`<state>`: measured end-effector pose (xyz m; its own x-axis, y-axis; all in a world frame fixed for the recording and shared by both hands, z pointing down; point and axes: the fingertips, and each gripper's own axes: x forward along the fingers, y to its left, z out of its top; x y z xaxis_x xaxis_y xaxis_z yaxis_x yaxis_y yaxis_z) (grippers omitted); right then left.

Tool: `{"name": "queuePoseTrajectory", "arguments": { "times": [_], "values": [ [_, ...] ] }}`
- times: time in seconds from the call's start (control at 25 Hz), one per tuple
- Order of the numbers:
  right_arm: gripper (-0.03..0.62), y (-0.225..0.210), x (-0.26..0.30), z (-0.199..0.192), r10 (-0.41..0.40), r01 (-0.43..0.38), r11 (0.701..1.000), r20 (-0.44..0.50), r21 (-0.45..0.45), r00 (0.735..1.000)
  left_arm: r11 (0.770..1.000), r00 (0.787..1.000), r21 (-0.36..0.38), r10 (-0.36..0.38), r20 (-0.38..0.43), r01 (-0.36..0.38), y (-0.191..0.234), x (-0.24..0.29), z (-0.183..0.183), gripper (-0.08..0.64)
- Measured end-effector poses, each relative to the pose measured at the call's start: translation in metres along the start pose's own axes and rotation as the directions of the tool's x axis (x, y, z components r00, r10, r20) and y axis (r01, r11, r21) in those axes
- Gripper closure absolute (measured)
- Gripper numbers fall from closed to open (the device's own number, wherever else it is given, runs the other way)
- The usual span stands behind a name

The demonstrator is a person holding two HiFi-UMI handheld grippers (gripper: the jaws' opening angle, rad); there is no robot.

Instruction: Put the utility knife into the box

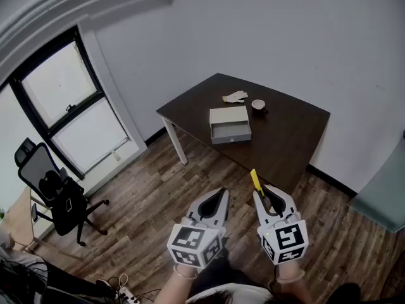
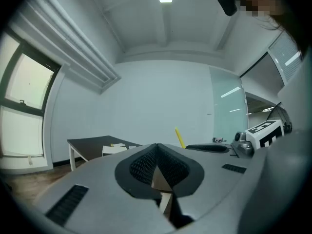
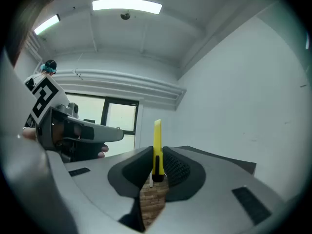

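Note:
A yellow utility knife point(image 1: 255, 181) stands up out of my right gripper point(image 1: 261, 197), whose jaws are shut on it; in the right gripper view the utility knife point(image 3: 157, 147) rises between the dark pads. My left gripper point(image 1: 223, 193) is beside it, shut with nothing in it. Both are held over the wooden floor, well short of the dark table point(image 1: 285, 138). On that table lies a grey box point(image 1: 230, 124) with its drawer pulled out toward me. In the left gripper view the box point(image 2: 113, 150) shows small on the far table, and the knife point(image 2: 180, 137) pokes up at the right.
A white glove point(image 1: 235, 97) and a small white cup point(image 1: 258, 105) lie on the table behind the box. A black office chair point(image 1: 54, 192) stands at the left by the window. A grey cabinet edge point(image 1: 383, 195) is at the right.

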<state>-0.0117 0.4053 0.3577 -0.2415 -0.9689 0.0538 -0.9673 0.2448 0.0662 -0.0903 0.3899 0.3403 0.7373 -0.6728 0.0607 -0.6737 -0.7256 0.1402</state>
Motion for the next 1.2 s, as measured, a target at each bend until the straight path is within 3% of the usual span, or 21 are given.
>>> {"name": "queuePoseTrajectory", "arguments": {
  "times": [0.64,1.2],
  "values": [
    [0.525,-0.013,0.054,-0.01,0.001,-0.001,1.0,-0.001,0.0,1.0,1.0,1.0,-0.021,-0.023,-0.018,0.023,0.04,0.043,-0.007,0.543],
    [0.525,-0.024,0.181,-0.016,-0.012,0.013,1.0,-0.053,0.012,0.999,0.998,0.998,-0.048,-0.052,-0.041,0.05,0.144,0.116,0.002,0.543]
  ]
}}
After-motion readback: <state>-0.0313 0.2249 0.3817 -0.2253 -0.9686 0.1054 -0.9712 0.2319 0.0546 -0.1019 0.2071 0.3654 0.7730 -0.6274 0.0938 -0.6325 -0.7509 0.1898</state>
